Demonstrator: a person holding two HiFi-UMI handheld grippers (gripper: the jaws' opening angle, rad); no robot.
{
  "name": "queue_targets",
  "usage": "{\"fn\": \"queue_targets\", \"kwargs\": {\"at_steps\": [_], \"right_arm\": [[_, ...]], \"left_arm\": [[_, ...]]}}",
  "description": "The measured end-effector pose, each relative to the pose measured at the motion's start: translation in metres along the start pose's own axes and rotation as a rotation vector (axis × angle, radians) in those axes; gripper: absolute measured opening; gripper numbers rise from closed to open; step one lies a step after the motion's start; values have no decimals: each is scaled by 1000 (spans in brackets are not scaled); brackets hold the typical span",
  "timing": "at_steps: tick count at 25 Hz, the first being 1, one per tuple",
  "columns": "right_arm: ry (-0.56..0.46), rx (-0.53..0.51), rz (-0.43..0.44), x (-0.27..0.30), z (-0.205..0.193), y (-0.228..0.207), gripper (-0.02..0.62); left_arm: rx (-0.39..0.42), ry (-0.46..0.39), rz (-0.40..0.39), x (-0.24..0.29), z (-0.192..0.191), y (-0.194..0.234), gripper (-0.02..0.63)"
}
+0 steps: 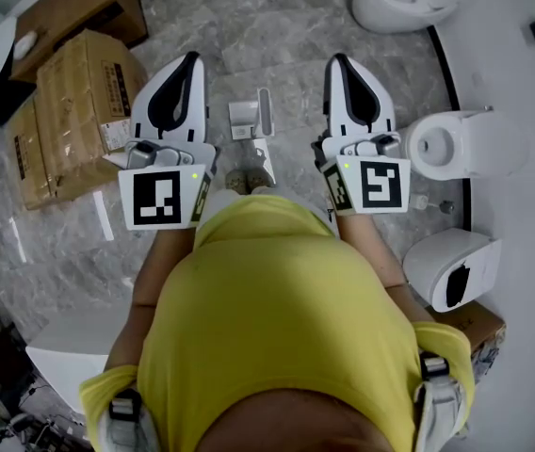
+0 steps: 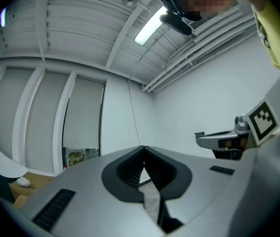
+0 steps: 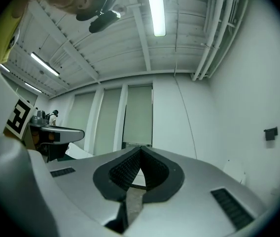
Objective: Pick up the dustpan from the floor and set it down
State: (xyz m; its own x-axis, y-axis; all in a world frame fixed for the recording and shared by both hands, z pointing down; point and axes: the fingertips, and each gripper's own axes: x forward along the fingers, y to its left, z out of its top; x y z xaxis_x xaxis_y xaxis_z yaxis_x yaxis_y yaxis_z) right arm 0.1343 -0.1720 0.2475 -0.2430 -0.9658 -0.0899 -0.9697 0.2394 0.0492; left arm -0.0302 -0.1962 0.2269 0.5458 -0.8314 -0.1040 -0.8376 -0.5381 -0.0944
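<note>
Left hand-held gripper point(image 2: 143, 148): jaws together, tips meeting, nothing between the pads. It is held roughly level in front of the person, and its marker cube point(image 1: 164, 197) faces up toward the head camera.

Right hand-held gripper point(image 3: 140, 149): jaws likewise closed tip to tip and empty. It is held level alongside the left one, well apart from it, with its own marker cube point(image 1: 379, 184) on top.

Each gripper view looks out at a white wall point(image 3: 238, 83) and a ribbed ceiling point(image 2: 81, 23) with a light strip point(image 3: 155, 9). Each also catches the other gripper at its edge.

Dustpan point(image 1: 249, 116): white, lying on the grey marbled floor point(image 1: 277, 26). In the head view it shows between the two grippers and well below them. Neither gripper touches it. It sits just ahead of the person's shoes point(image 1: 247, 181). Its exact form is too small to make out.

Surroundings: the person's yellow shirt point(image 1: 277, 318) fills the lower part of the head view. Cardboard boxes point(image 1: 74, 111) stand on the floor to the left. Three white sanitary fixtures point(image 1: 465, 144) stand along the right side
</note>
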Motion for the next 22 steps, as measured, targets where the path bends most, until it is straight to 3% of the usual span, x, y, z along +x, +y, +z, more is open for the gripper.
{"fn": "queue_targets", "kwargs": {"at_steps": [22], "right_arm": [[73,32,52,-2,-38,-25,11]], "left_arm": [[-4,23,26,9,-18,-32,2]]}}
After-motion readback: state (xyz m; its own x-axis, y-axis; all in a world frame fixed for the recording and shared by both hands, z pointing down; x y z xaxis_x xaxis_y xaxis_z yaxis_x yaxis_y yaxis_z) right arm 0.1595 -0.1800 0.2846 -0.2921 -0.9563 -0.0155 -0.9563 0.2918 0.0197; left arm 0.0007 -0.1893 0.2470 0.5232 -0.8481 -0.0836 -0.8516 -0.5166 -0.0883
